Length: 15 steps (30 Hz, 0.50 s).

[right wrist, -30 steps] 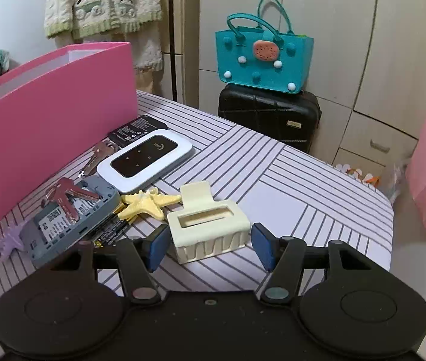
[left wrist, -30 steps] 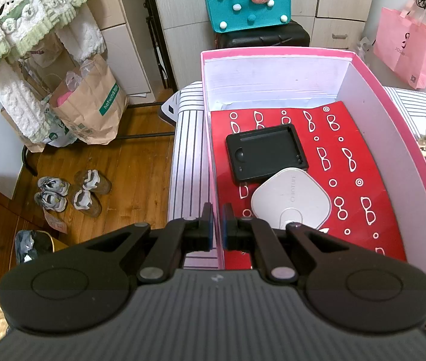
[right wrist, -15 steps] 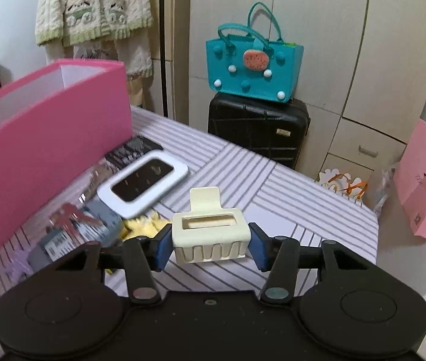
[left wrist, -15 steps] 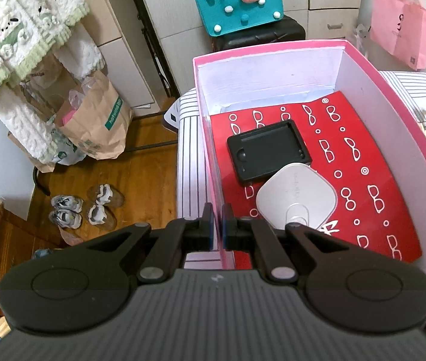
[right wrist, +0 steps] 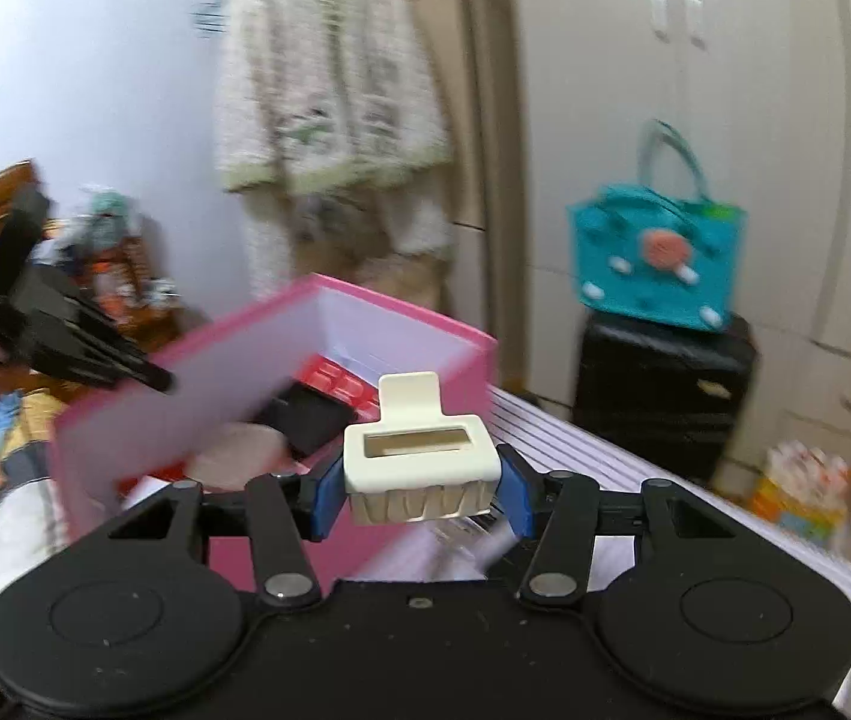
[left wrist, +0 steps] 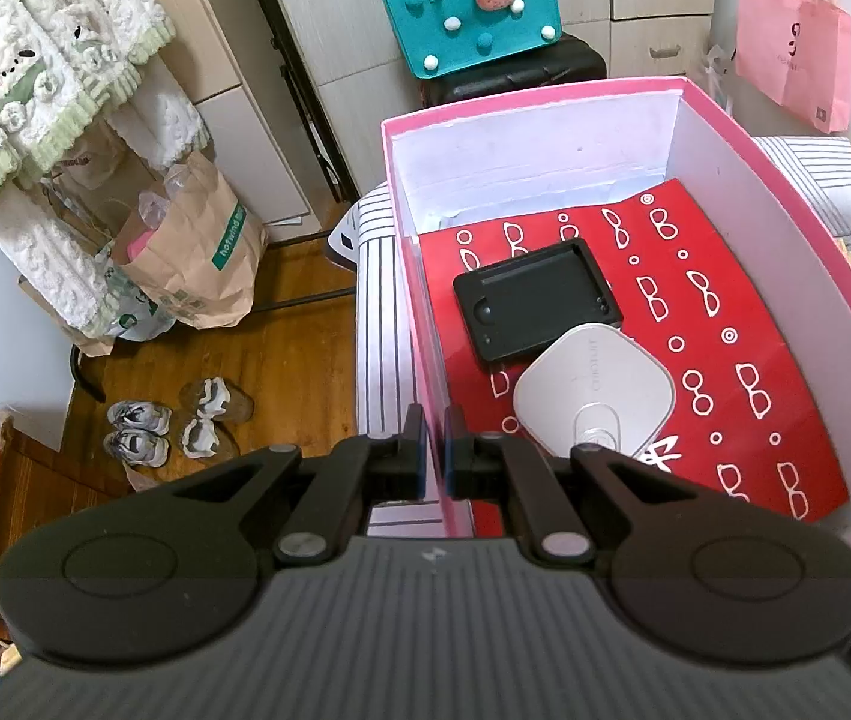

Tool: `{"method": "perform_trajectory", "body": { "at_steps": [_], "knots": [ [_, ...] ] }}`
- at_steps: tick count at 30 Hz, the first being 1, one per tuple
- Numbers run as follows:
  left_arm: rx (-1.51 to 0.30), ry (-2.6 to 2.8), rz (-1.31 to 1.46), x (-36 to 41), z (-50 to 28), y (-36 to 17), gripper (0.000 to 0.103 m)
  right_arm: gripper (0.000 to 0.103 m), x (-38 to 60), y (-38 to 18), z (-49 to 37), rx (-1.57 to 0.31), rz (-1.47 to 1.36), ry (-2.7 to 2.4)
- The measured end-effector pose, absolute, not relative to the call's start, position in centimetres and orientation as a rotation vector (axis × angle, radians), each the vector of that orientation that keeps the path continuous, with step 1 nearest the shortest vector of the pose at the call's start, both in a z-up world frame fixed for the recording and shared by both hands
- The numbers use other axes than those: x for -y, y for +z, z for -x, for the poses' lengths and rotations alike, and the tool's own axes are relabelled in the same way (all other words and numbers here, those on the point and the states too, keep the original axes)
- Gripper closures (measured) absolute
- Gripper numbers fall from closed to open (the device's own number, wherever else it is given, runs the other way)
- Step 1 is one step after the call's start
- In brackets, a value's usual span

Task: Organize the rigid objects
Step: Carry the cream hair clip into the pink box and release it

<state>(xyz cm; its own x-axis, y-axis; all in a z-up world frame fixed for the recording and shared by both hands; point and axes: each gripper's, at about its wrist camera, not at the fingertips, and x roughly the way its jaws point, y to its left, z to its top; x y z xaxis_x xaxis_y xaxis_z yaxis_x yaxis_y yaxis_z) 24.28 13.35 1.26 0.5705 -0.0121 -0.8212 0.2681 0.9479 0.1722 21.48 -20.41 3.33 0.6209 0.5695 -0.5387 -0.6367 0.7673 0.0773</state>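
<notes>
Pink is the big box (left wrist: pixel 797 222) in front of me, and my left gripper (left wrist: pixel 434 456) is pinching its near wall, the two fingers pressed tight on the thin pink edge. Inside the box lies a red sheet (left wrist: pixel 743 324) with white glasses drawn on it. On that sheet sit a black tray (left wrist: pixel 536 300) and a white rounded case (left wrist: pixel 593 396), touching each other.

My right gripper (right wrist: pixel 419 489) holds a cream hair clip (right wrist: pixel 419 468) between its blue pads (right wrist: pixel 329 495), squeezed on both sides. The clip is up in the air, just in front of the box's open top and above the striped surface (right wrist: pixel 581 456). That view is blurry.

Behind the box stands a black suitcase (right wrist: pixel 659 390) with a teal bag (right wrist: pixel 659 264) on top. A fluffy white jacket (right wrist: pixel 329 90) hangs on the wall. On the wood floor (left wrist: pixel 299 372) to the left are paper bags (left wrist: pixel 197 246) and small shoes (left wrist: pixel 143 438). A pink bag (left wrist: pixel 791 48) hangs far right.
</notes>
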Motion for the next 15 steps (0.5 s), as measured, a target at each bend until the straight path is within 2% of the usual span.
{"method": "perform_trajectory", "body": {
  "at_steps": [6,15],
  "knots": [
    [-0.951,-0.174,-0.275,-13.7,-24.3,1.4,0.099,0.046,14.5,3.4,-23.4,-0.574,0.260,0.802],
    [-0.934,-0.185,-0.271,-14.0,-24.1,1.3,0.099,0.046,7.5,-0.3,-28.0,-0.700,0.521,0.862]
  ]
}}
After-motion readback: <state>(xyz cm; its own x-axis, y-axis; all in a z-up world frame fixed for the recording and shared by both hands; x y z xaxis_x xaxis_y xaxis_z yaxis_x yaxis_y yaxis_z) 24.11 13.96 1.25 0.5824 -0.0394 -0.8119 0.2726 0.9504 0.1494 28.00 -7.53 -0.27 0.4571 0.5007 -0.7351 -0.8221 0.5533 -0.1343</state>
